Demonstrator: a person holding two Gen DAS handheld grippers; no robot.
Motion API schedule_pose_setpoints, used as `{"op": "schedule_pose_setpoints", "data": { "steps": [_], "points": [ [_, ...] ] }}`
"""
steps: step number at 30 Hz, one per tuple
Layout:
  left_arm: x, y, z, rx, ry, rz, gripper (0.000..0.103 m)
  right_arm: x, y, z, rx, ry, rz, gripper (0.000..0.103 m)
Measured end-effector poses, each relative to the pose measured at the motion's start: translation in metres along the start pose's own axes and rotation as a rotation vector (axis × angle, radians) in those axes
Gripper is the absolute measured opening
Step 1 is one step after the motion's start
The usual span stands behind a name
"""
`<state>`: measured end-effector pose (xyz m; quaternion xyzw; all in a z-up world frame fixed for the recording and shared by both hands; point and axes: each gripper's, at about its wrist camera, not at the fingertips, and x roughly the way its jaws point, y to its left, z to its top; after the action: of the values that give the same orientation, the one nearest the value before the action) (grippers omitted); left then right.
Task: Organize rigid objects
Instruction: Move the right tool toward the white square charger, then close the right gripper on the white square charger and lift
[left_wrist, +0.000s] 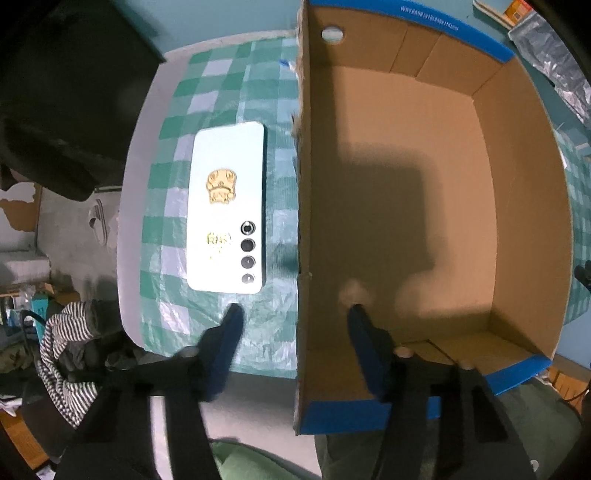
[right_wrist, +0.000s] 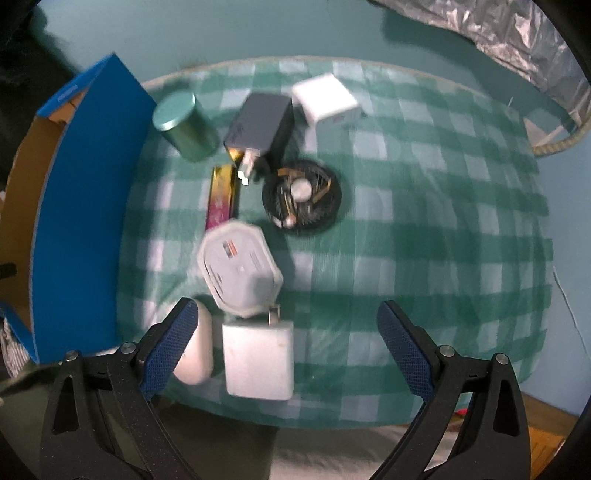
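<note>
Blue-padded fingers of the left gripper (left_wrist: 295, 308) stand partly apart, holding nothing, straddling the left wall of the empty cardboard box (left_wrist: 524, 177): one inside, one outside. Just above the outer finger lies a white phone (left_wrist: 227, 206), long axis running up the frame. Over on the right, the right gripper (right_wrist: 284, 314) hangs wide and empty above a checked cloth (right_wrist: 424, 221). A white charger (right_wrist: 258, 360) sits between its fingers at lower centre, closest for a grab, plug pointing up-frame.
</note>
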<state>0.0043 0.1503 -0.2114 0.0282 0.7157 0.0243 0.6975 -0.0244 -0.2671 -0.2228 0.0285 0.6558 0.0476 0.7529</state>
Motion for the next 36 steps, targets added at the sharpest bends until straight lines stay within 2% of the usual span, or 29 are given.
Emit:
{"op": "schedule_pose_setpoints", "data": {
  "steps": [4, 8, 10, 15, 20, 26, 30, 36],
  "points": [
    [0.003, 0.000, -0.002, -0.007, 0.012, 0.001, 0.035, 0.011, 0.000, -0.009, 0.001, 0.042, 0.009, 0.090],
    [0.003, 0.000, -0.002, -0.007, 0.010, 0.007, 0.026, 0.020, 0.004, -0.016, -0.002, 0.068, 0.016, 0.090],
    [0.004, 0.000, -0.002, -0.005, 0.015, 0.004, 0.018, 0.026, 0.009, -0.020, -0.012, 0.084, 0.017, 0.088],
    [0.006, 0.001, -0.002, -0.004, 0.029, -0.021, 0.011, 0.037, 0.019, -0.031, -0.022, 0.116, 0.005, 0.083],
    [0.006, 0.001, -0.003, 0.006, 0.043, -0.061, 0.010, 0.050, 0.024, -0.042, -0.014, 0.134, 0.008, 0.077],
    [0.007, 0.005, -0.003, 0.036, 0.048, -0.075, 0.008, 0.063, 0.034, -0.046, -0.010, 0.132, -0.028, 0.068],
    [0.009, 0.007, -0.006, 0.052, 0.045, -0.090, 0.007, 0.066, 0.045, -0.045, -0.007, 0.100, -0.052, 0.053],
    [0.009, 0.010, -0.007, 0.059, 0.044, -0.103, 0.007, 0.055, 0.045, -0.042, 0.027, 0.102, -0.047, 0.052]
  ]
}}
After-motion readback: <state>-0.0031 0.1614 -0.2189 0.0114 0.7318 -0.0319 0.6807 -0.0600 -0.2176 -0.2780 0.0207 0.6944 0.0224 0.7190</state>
